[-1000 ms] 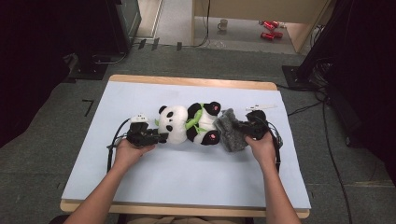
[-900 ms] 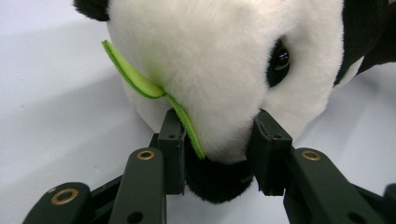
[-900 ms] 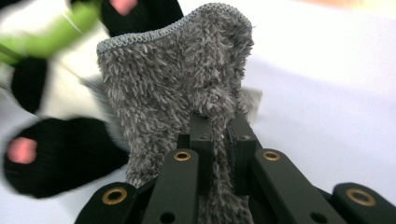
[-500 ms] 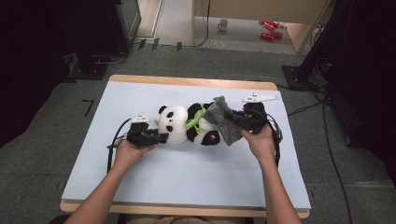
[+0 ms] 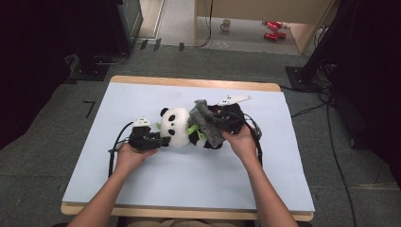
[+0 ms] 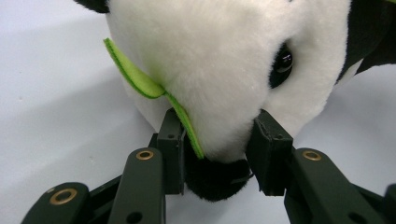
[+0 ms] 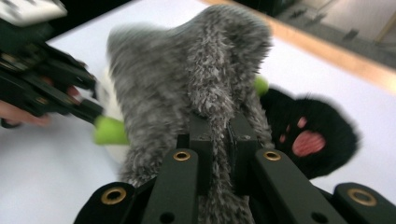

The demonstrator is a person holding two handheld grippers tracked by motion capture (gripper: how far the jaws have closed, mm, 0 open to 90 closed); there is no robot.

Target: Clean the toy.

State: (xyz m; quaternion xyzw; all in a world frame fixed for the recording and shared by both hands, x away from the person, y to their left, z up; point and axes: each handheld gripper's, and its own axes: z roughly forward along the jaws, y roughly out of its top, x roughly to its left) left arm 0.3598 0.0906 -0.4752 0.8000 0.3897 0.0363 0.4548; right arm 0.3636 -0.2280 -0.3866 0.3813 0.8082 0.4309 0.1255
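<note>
The stuffed panda (image 5: 182, 128) is lying on its side around the middle of the light blue table (image 5: 156, 189), head toward the person's left; the left gripper (image 5: 161, 140) is clamping the panda's snout, jaws pressing in on both sides of the white muzzle, with a green felt leaf (image 6: 140, 79) poking out right by one jaw. The right gripper (image 5: 218, 122) is pinching a grey fuzzy cloth (image 5: 208, 124) tight between its jaws, and the cloth is draping over the panda's body and covering most of it; a black paw with pink pads (image 7: 310, 140) is sticking out beside the cloth. Around the table it's pretty cluttered: cables (image 5: 331, 142) are running across the grey floor on the right; a mug (image 5: 226, 24) and something red (image 5: 270, 29) are sitting on the floor past the far edge; dark equipment is standing at both sides.
</note>
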